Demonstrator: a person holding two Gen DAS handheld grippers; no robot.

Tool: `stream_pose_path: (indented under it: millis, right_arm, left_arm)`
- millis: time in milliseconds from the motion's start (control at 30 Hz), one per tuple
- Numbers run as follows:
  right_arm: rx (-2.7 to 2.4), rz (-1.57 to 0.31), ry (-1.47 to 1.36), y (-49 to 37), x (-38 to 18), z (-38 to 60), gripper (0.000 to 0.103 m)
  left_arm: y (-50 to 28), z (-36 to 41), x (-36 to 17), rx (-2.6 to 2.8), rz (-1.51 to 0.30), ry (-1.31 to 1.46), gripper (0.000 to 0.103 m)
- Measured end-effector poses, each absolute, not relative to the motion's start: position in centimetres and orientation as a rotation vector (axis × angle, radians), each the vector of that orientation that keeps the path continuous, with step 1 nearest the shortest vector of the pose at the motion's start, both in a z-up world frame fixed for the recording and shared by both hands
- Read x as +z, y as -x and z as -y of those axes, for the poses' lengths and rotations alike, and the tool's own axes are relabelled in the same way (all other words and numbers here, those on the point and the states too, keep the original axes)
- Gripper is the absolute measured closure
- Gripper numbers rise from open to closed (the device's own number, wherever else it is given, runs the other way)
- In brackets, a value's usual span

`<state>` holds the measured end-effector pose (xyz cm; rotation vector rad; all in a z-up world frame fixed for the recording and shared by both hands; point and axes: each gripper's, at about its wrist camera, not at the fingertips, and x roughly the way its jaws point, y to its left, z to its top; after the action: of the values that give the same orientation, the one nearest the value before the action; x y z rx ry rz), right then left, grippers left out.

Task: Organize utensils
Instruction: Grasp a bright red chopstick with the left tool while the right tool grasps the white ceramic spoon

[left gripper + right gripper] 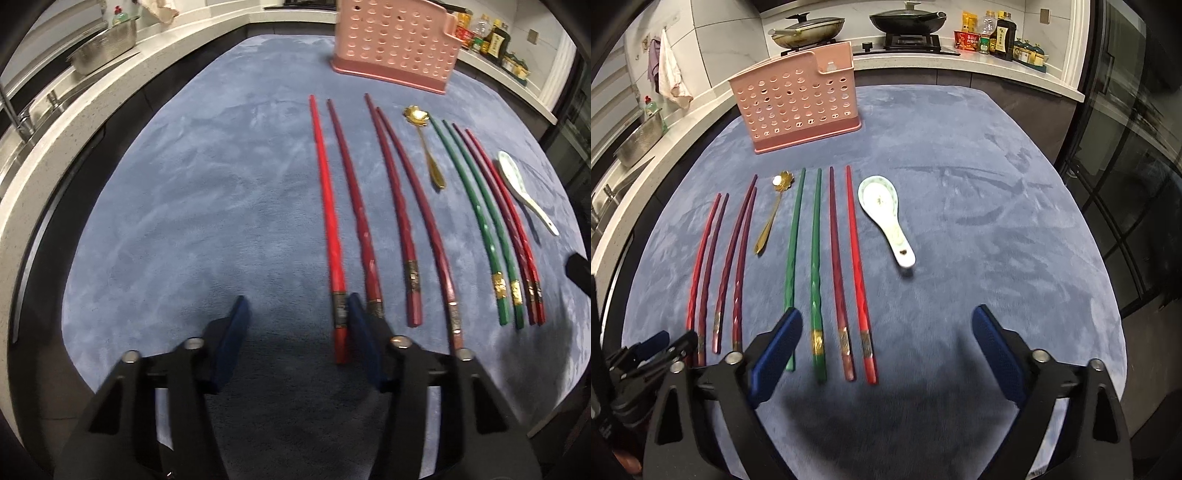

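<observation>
Chopsticks (334, 236) lie in a row on the desk (184, 184). Both grippers, left (295, 325) and right (886, 332), hover with jaws spread, empty; closing here could pinch two at once.

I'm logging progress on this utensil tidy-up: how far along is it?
Nothing looks done: the pink holder shows no utensils in it. Nothing is in hand either; the left gripper has open jaws by the leftmost red chopstick, the right gripper is open. Left: all eight chopsticks, the gold spoon and white spoon on the blue mat.
</observation>
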<state>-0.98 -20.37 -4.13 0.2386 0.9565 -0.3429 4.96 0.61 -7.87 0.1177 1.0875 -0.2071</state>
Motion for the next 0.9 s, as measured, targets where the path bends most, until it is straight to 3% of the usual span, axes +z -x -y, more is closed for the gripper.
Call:
stream_pose_path:
  millis: [133,200,433,533,667,900]
  right_arm:
    - [-0.331,-0.954,-0.260,-0.4,-4.4,21.6,0.031]
    - [-0.314,-0.942,-0.289,-1.2,-4.3,22.6,0.038]
    - [-0.283,-0.933,-0.328,-3.9,-4.8,25.1,0.077]
    - [-0.262,-0.952,-0.355,-4.8,-5.6,25.8,0.088]
    - [-0.238,-0.981,-0.385,-5.5,-6.8,26.3,0.094]
    - [-0.215,-0.995,-0.402,-5.5,-8.2,26.1,0.094]
  left_arm:
    - [-5.0,-0.5,-7.6,-0.232,-1.088,-0.114,0.083]
    - [-5.2,-0.6,-7.6,-0.234,-1.090,-0.106,0.088]
    - [-5.9,-0.6,-7.7,-0.228,-1.098,-0.102,0.090]
    - [-6.0,-0.5,-7.8,-0.223,-1.100,-0.102,0.090]
    - [-6.1,-0.4,-7.8,-0.218,-1.100,-0.109,0.090]
    - [-6.0,-0.3,-7.9,-0.214,-1.091,-0.119,0.090]
